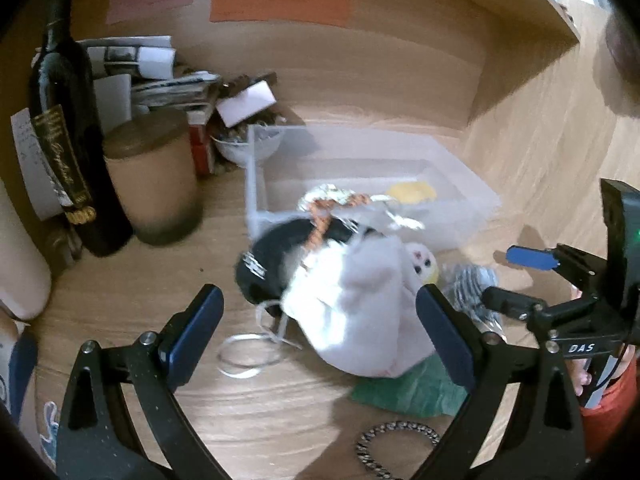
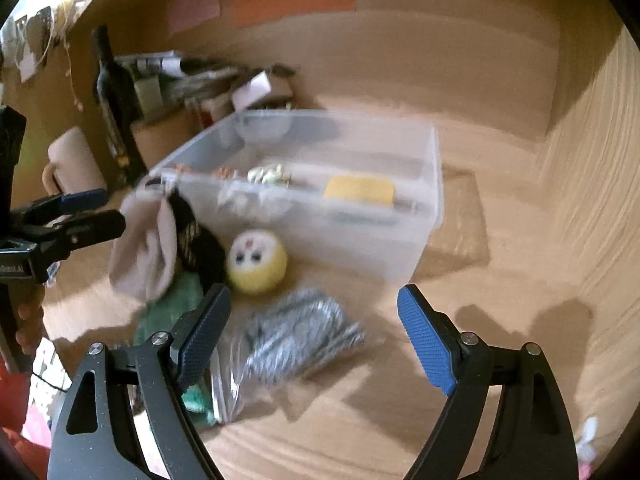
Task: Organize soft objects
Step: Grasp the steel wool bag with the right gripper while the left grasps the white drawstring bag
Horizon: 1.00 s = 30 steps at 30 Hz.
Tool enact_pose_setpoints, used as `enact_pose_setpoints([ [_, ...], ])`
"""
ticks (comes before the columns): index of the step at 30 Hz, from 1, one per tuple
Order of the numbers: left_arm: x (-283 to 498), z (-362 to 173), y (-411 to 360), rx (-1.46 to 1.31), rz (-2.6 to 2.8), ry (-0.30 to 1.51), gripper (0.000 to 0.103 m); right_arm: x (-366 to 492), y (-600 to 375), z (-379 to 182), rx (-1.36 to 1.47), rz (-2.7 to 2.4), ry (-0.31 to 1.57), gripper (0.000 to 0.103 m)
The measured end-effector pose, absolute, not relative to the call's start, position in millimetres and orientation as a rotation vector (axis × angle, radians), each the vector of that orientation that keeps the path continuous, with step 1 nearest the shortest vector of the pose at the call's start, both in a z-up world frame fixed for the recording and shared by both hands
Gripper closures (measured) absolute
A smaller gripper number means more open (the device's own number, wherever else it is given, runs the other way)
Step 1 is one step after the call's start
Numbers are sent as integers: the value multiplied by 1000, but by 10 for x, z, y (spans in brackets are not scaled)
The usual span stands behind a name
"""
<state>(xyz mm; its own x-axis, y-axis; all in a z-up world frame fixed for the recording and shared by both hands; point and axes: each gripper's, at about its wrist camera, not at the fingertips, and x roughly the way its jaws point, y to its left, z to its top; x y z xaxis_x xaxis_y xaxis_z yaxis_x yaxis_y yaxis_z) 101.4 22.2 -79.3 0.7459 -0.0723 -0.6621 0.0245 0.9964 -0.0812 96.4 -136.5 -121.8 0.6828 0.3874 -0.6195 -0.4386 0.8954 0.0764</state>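
Observation:
A clear plastic bin [image 1: 460, 204] [image 2: 424, 216] stands on the wooden desk with a yellow sponge [image 1: 412, 192] [image 2: 360, 189] and some small items inside. In front of it lie a white cloth [image 1: 352, 304] [image 2: 144, 248], a black cap [image 1: 272, 264] [image 2: 200, 244], a yellow plush ball with a face [image 2: 257, 262] [image 1: 424, 264], a green cloth [image 1: 412, 392] [image 2: 168, 312] and a bagged grey striped fabric [image 2: 296, 336] [image 1: 472, 284]. My left gripper [image 1: 320, 332] is open around the white cloth. My right gripper [image 2: 314, 336] is open above the bagged fabric.
A dark wine bottle [image 1: 68, 128], a candle jar [image 1: 154, 184], a stack of papers [image 1: 160, 76] and a small bowl [image 1: 244, 148] crowd the back left. A chain bracelet [image 1: 394, 446] and a white ribbon loop [image 1: 248, 354] lie near the front. A wooden wall [image 2: 592, 184] stands right.

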Motion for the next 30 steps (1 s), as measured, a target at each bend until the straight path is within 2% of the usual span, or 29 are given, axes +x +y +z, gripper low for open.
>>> enact_pose_setpoints([
  [6,1018,-896,32,-44,-86,730,5,1000,-1354,-1431,-60,462,747,20],
  [8,1051,-911,10,-48,-89,738,16,1018,-1334,-1454,-64,464,758,20],
  [10,1087,-934,1,-45,-88,751,23,1035,-1311,-1463,-71,466,763,25],
  [12,1080,-956,-5,-52,-94,761,25,1061,-1296,-1481,-75,481,777,36],
  [15,1092,-1002,-8,-29,-92,768,35,1082,-1273,-1514,-90,511,810,42],
  [17,1087,-1050,-8,-21,-99,788,50,1073,-1255,-1512,-101,518,805,47],
  [18,1088,-1062,-2,-22,-102,794,53,1067,-1256,-1512,-104,521,802,52],
  [20,1080,-1067,20,-28,-121,805,66,1051,-1253,-1512,-108,530,793,59],
  [23,1036,-1025,50,-25,-121,794,78,1019,-1243,-1485,-110,536,771,69],
  [27,933,-938,85,-24,-121,772,84,961,-1266,-1436,-101,534,739,76],
  [30,837,-832,104,-25,-125,743,86,944,-1288,-1378,-86,529,717,77],
])
